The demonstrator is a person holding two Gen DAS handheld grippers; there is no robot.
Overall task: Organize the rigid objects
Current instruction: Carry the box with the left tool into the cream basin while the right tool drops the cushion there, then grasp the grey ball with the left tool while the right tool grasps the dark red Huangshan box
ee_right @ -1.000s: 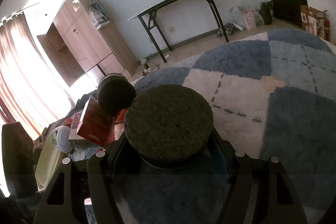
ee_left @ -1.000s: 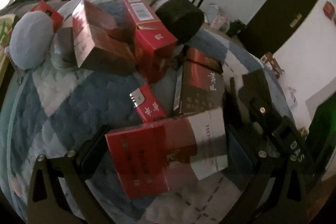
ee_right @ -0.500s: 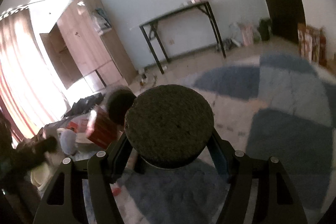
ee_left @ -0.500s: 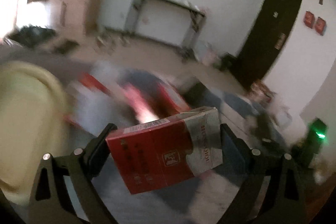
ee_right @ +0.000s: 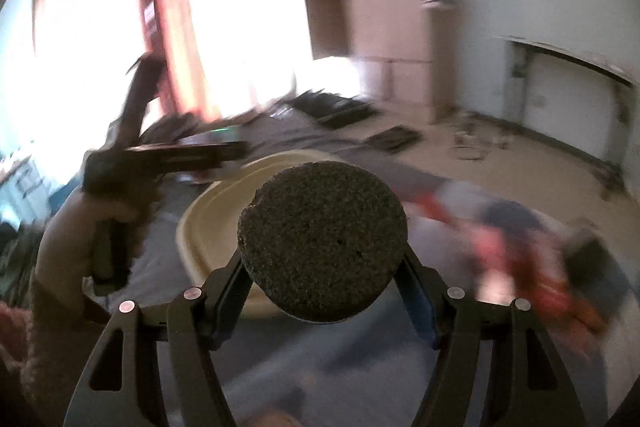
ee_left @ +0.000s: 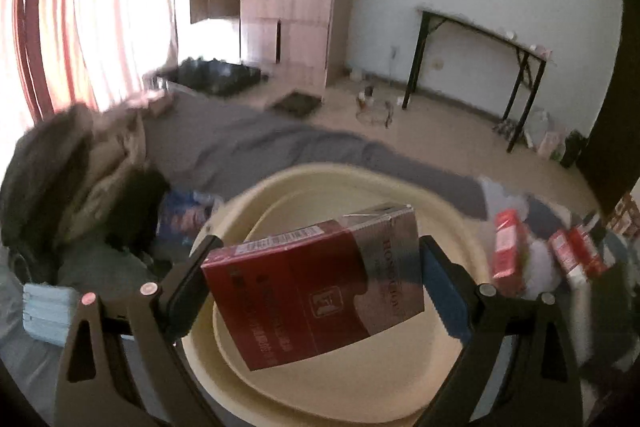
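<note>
1. red box [ee_left: 316, 291] pinched by left gripper [ee_left: 316, 287], held over cream basin [ee_left: 400, 379], not touching.
2. right gripper [ee_right: 322, 269] pinches dark disc [ee_right: 322, 239] near basin's edge.
3. step: depositing; next, lower, then release.

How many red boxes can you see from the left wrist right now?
4: one red box in the left tongs over the cream basin; three blurred at right. More may be hidden.

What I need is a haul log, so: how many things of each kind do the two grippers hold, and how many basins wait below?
Red box, in the left gripper: 1
Dark disc, in the right gripper: 1
Cream basin: 1
Total: 3
</note>
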